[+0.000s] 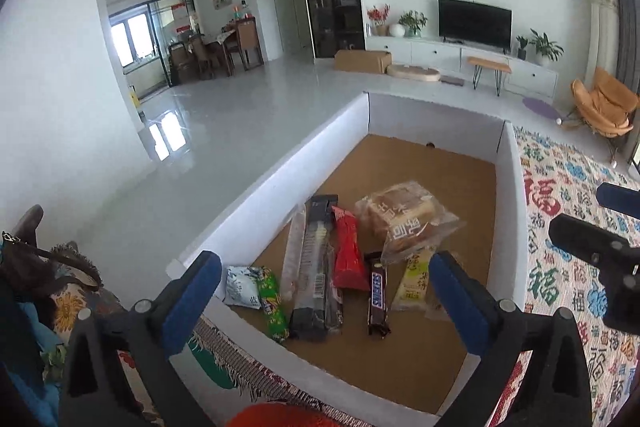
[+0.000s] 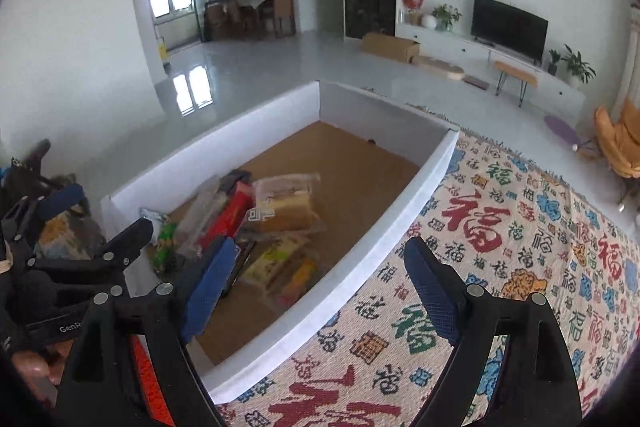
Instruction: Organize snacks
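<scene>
A white box (image 1: 276,179) with a brown floor holds the snacks: a bagged bread (image 1: 404,223), a red packet (image 1: 349,255), a Snickers bar (image 1: 377,295), a yellow packet (image 1: 412,279), a long dark packet (image 1: 316,267), a green packet (image 1: 272,303) and a white-blue pouch (image 1: 239,285). My left gripper (image 1: 320,291) is open and empty above the box's near end. My right gripper (image 2: 320,287) is open and empty over the box's right wall (image 2: 400,223). The bread (image 2: 286,205) also shows in the right wrist view.
The box sits on a patterned cloth (image 2: 500,247) with red and green characters. The other gripper (image 1: 600,251) shows at the right in the left wrist view. Bags (image 1: 36,267) lie at the left. Beyond is a living room floor (image 1: 240,115).
</scene>
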A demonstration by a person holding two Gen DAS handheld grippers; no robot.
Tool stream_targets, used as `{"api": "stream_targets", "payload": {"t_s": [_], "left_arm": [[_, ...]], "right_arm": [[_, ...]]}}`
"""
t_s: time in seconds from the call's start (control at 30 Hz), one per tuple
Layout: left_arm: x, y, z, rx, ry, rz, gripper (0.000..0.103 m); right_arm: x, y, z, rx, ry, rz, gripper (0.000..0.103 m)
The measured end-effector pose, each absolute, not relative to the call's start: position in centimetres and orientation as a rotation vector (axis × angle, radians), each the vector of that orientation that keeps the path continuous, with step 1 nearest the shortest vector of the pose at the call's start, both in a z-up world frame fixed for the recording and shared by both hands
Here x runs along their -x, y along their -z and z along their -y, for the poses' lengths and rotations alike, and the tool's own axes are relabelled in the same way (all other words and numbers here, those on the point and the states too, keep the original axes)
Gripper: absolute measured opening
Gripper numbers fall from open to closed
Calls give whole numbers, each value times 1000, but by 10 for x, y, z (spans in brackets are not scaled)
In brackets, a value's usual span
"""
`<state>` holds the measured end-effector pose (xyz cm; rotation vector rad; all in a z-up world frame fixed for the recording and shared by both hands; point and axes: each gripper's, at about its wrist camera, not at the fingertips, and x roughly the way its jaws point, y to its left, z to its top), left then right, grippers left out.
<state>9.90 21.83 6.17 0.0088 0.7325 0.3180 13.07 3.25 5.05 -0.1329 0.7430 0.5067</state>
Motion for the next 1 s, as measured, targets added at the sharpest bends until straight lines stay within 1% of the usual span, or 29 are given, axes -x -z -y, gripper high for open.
{"api": "stream_targets", "payload": {"t_s": [0.23, 0.47, 0.67, 0.8, 0.87, 1.0], "left_arm": [[-99, -61, -220, -38, -341, -742, 103], [-93, -69, -222, -42, -345, -732, 103], [-85, -94, -233, 29, -307, -705, 103], [-80, -109, -239, 39, -316, -690, 103], [-78, -113, -241, 44, -324, -684, 103], [-75, -113, -241, 60, -325, -697, 103]], "right_arm": [[-124, -42, -48, 178, -507, -767, 89], [-117, -61, -49, 141, -464, -676, 89], [-124, -70, -53, 99, -493, -768, 89], [-113, -87, -46, 22, -504, -650, 89], [-111, -90, -46, -3, -493, -630, 89], [-124, -83, -56, -3, -511, -781, 89]]}}
